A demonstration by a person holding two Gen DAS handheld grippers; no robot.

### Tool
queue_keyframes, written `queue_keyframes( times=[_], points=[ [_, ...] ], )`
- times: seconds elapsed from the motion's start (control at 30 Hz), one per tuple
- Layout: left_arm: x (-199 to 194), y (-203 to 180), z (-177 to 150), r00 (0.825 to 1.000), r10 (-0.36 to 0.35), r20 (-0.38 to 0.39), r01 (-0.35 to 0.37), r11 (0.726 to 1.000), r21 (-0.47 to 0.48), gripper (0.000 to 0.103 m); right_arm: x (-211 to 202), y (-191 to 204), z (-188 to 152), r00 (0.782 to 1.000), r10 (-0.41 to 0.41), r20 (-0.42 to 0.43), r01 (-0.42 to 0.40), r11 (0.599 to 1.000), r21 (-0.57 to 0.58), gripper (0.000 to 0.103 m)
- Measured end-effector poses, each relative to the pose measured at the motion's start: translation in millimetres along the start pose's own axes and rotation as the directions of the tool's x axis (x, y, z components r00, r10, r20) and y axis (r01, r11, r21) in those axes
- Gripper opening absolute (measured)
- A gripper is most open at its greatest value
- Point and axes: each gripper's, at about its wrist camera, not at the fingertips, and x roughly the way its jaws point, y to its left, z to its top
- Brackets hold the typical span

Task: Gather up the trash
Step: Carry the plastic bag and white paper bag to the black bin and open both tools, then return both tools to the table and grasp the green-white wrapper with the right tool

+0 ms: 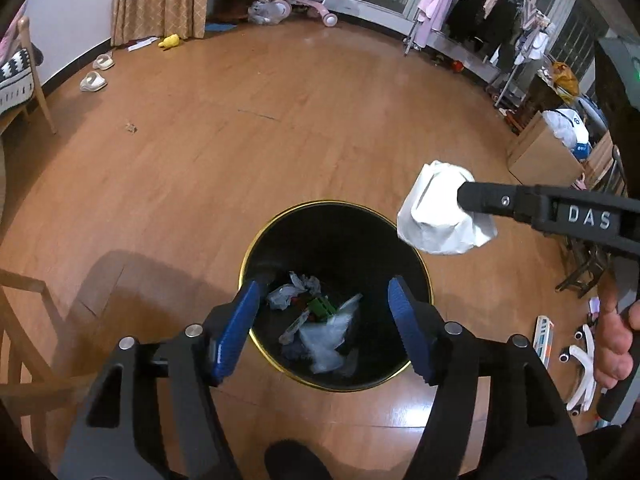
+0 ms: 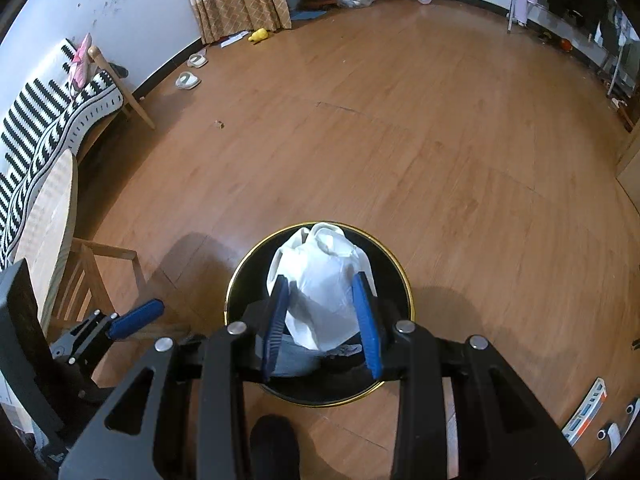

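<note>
A black bin with a gold rim (image 1: 256,240) stands on the wooden floor right below me. Crumpled paper, a green item and clear plastic (image 1: 320,332) lie at its bottom. My left gripper (image 1: 326,292) hangs open over the bin's mouth with nothing between its blue pads. My right gripper (image 2: 320,284) is shut on a white plastic bag (image 2: 320,264), held above the bin (image 2: 405,280). In the left wrist view that bag (image 1: 436,216) hangs over the bin's right rim from the right gripper (image 1: 466,200). One left finger (image 2: 136,318) shows at the left of the right wrist view.
A wooden chair (image 2: 100,276) and a round wooden table (image 2: 52,216) stand close on the left. A cardboard box (image 1: 540,156), a clothes rack (image 1: 480,12) and small toys (image 1: 580,360) lie to the right. A hand (image 1: 612,340) holds the right gripper. Slippers (image 1: 94,80) sit by the far wall.
</note>
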Motion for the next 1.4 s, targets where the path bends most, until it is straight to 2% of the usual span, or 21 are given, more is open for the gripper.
queue_keyframes(
  times=[0.03,0.07,0.1,0.13,0.3,0.37,0.43,0.6,0.63,0.73,0.8,0.83,0.9,0.93,1.0,1.1,1.13,1.23,1.33,1.4],
  points=[
    [-1.3,0.1,1.0,1.000,0.002,0.001,-0.002,1.000,-0.003,0.069,1.3,1.6,0.0,1.000,-0.001,-0.002,0.001,1.000,-0.002,0.035],
    [-6.2,4.0,0.9,1.000,0.005,0.006,-0.005,1.000,-0.009,0.072,2.6,3.5,0.1,1.000,-0.005,-0.005,0.005,1.000,-0.007,0.047],
    [-9.1,5.1,3.1,1.000,0.009,0.012,-0.008,1.000,-0.014,0.074,3.3,5.6,0.2,1.000,-0.018,-0.008,0.018,1.000,-0.010,0.068],
    [-13.5,6.9,3.1,1.000,0.012,0.019,-0.011,1.000,-0.021,0.075,2.2,7.7,-0.6,1.000,-0.028,0.004,0.028,1.000,-0.013,0.074],
    [-51.3,32.2,0.4,0.997,0.041,0.062,-0.036,0.996,-0.080,0.088,-4.1,33.6,1.6,0.999,-0.015,0.037,0.016,0.999,-0.040,0.075],
    [-77.1,52.6,0.4,0.993,0.078,0.089,-0.067,0.990,-0.122,0.093,-9.2,57.4,4.3,0.998,0.008,0.056,-0.004,0.998,-0.068,0.076],
    [-98.1,69.5,-2.4,0.988,0.112,0.110,-0.094,0.982,-0.161,0.094,-14.1,82.2,5.8,0.997,0.033,0.073,-0.025,0.994,-0.103,0.078],
    [-170.6,134.1,-25.4,0.954,0.257,0.153,-0.205,0.935,-0.291,0.094,-22.6,166.6,4.2,0.989,0.124,0.083,-0.103,0.969,-0.225,0.079],
    [-184.2,146.7,-32.3,0.946,0.284,0.157,-0.226,0.924,-0.310,0.094,-23.9,195.0,1.9,0.985,0.153,0.080,-0.127,0.957,-0.261,0.079],
    [-231.4,189.4,-58.4,0.907,0.391,0.158,-0.311,0.873,-0.375,0.094,-24.6,260.5,-6.0,0.972,0.231,0.048,-0.202,0.920,-0.335,0.079],
    [-267.5,225.3,-84.9,0.874,0.463,0.149,-0.364,0.825,-0.432,0.094,-24.3,297.9,-12.7,0.963,0.268,0.021,-0.241,0.895,-0.375,0.079],
    [-277.7,235.5,-92.5,0.864,0.482,0.144,-0.377,0.811,-0.448,0.094,-24.8,328.3,-19.3,0.956,0.293,0.002,-0.267,0.873,-0.408,0.079],
    [-308.6,269.6,-121.4,0.824,0.555,0.116,-0.436,0.750,-0.498,0.094,-26.5,365.5,-27.2,0.948,0.319,-0.015,-0.293,0.847,-0.443,0.079],
    [-318.6,282.1,-132.7,0.809,0.578,0.107,-0.455,0.731,-0.509,0.094,-26.7,388.8,-34.3,0.941,0.336,-0.029,-0.310,0.829,-0.465,0.079],
    [-346.7,310.9,-164.4,0.760,0.645,0.072,-0.516,0.668,-0.537,0.094,-25.5,426.5,-46.4,0.933,0.356,-0.060,-0.337,0.798,-0.500,0.079],
    [-385.5,344.8,-204.1,0.726,0.686,0.044,-0.550,0.618,-0.562,0.094,-24.1,488.2,-73.1,0.905,0.401,-0.140,-0.411,0.744,-0.526,0.079],
    [-400.8,356.4,-220.8,0.714,0.699,0.040,-0.555,0.599,-0.577,0.094,-25.4,513.2,-88.8,0.888,0.425,-0.175,-0.449,0.717,-0.534,0.079],
    [-435.6,384.0,-258.1,0.699,0.714,0.023,-0.538,0.547,-0.642,0.094,-25.4,569.6,-124.8,0.849,0.458,-0.265,-0.523,0.650,-0.551,0.079],
    [-458.7,408.4,-290.1,0.704,0.711,0.014,-0.497,0.506,-0.705,0.094,-22.1,620.7,-165.9,0.812,0.462,-0.357,-0.582,0.594,-0.555,0.079],
    [-470.8,421.3,-310.6,0.702,0.712,0.005,-0.482,0.481,-0.732,0.094,-19.2,645.1,-186.0,0.795,0.456,-0.401,-0.607,0.573,-0.551,0.079]
  ],
)
